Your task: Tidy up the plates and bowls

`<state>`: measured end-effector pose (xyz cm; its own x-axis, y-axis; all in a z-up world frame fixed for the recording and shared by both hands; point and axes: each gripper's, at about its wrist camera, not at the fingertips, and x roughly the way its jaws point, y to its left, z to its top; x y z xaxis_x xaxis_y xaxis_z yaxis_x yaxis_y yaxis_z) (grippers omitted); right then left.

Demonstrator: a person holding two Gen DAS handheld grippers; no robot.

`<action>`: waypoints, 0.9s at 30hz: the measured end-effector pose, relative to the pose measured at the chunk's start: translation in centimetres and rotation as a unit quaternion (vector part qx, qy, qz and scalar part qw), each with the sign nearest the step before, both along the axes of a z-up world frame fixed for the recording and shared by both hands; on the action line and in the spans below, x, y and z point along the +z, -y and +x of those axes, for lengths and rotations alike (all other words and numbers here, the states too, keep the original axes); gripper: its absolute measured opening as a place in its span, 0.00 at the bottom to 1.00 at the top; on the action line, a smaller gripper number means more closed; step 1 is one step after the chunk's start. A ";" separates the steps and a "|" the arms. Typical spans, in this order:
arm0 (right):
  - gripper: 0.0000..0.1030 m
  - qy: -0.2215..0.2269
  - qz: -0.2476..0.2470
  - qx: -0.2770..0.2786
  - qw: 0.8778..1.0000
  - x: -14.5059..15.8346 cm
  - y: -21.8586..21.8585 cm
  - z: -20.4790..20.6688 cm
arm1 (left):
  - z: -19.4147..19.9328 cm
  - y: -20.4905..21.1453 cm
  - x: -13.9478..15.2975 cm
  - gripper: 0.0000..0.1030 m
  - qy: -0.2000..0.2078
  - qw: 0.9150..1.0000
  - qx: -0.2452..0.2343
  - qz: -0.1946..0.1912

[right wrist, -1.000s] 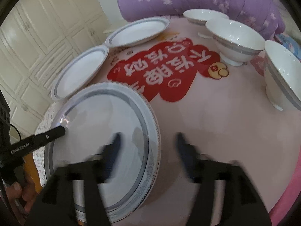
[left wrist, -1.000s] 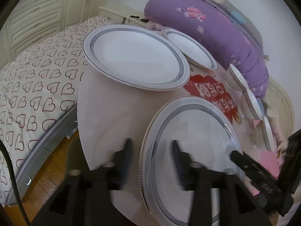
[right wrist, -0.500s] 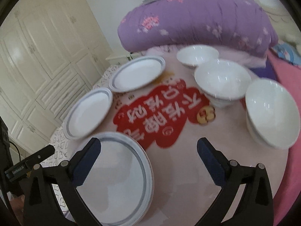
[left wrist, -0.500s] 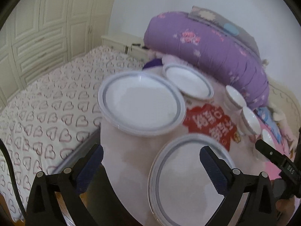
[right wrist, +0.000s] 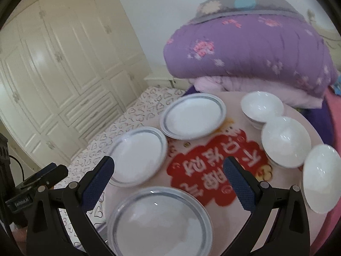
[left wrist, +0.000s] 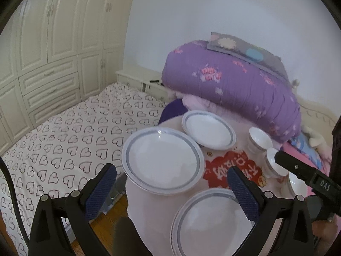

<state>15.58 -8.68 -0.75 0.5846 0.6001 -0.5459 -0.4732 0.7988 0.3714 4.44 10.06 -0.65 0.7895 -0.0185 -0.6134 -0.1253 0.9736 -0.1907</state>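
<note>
Both grippers are matte black plastic: the left gripper (left wrist: 170, 189) and right gripper (right wrist: 168, 179) have angular fingers (left wrist: 100, 192) with navy knurled pads, silver screws at the pivots, and white lettering on the bodies.

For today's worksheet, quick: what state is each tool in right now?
Left tool: open, holding nothing, jaws just opened.
Right tool: open, holding nothing, jaws just opened.

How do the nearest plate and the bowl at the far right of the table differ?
The nearest plate is wide and shallow; the bowl is narrower and deep. The plate has a grey band inside its rim, while the bowl's inside looks plain white. The plate lies at the table's near edge, the bowl at its right edge. Both are glossy white, empty and untouched.
</note>
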 end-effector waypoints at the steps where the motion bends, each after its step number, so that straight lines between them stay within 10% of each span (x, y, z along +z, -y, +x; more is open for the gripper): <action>1: 1.00 0.001 0.001 0.006 1.000 0.3 -0.4 0.2 | 0.1 -0.1 0.2 0.99 0.002 1.000 0.001 0.001; 27: 1.00 -0.125 -0.042 0.082 0.988 -3.7 -9.2 9.4 | 10.6 -10.2 -2.9 0.99 -0.078 0.994 0.059 -0.041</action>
